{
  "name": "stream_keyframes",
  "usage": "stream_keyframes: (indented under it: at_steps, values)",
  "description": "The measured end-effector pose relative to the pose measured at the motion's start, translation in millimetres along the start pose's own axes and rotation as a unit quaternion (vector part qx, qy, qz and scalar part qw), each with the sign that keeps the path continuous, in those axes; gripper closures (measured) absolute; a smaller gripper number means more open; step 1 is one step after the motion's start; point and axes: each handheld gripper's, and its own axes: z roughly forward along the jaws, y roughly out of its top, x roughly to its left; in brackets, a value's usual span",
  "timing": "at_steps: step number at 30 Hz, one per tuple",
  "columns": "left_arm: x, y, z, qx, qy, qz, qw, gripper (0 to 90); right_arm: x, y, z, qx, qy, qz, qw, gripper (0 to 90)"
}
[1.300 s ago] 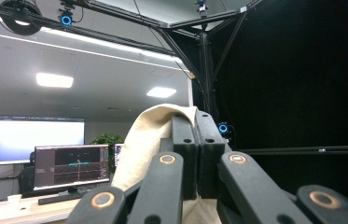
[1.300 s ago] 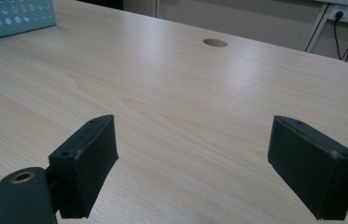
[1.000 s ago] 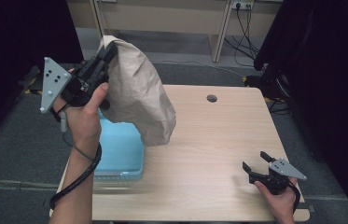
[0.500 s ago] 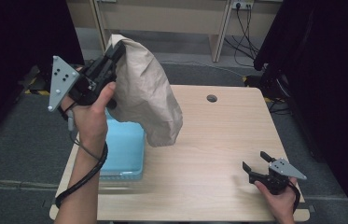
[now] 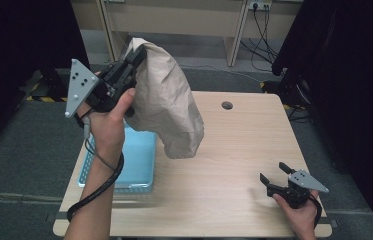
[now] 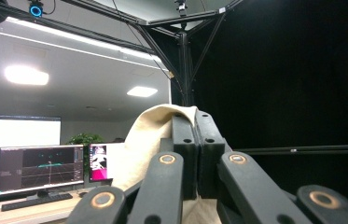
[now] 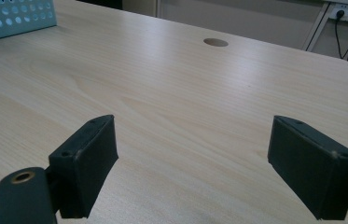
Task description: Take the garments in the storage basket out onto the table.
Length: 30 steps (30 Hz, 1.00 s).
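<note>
Bag of brown paper hangs from the left gripper, whose jaws are closed tight on a fold of its top edge; in the left gripper view the paper bunches up beside and behind the 2 jaw tips. Below the jaws the bag droops in the air, its lower end above the counter and just beside the blue basket. The pinch takes in little paper, so a jerk or swing could tear the edge or let it slip out, dropping the bag. The loose end could also catch the basket rim and drag it. The right gripper rests low on the counter, well apart from the bag, jaws wide open with nothing between them, so it gives no support if the bag falls.
</note>
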Motion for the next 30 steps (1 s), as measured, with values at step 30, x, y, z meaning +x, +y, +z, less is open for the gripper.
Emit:
stream_keyframes:
  at_steps: [30]
  values:
    - [-21.6, -18.0, 20.2, 0.013, -0.028, -0.014, 0.9994, 89.6, -0.9, 0.4, 0.9, 0.002, 0.001, -0.002, 1.0000, 16.7]
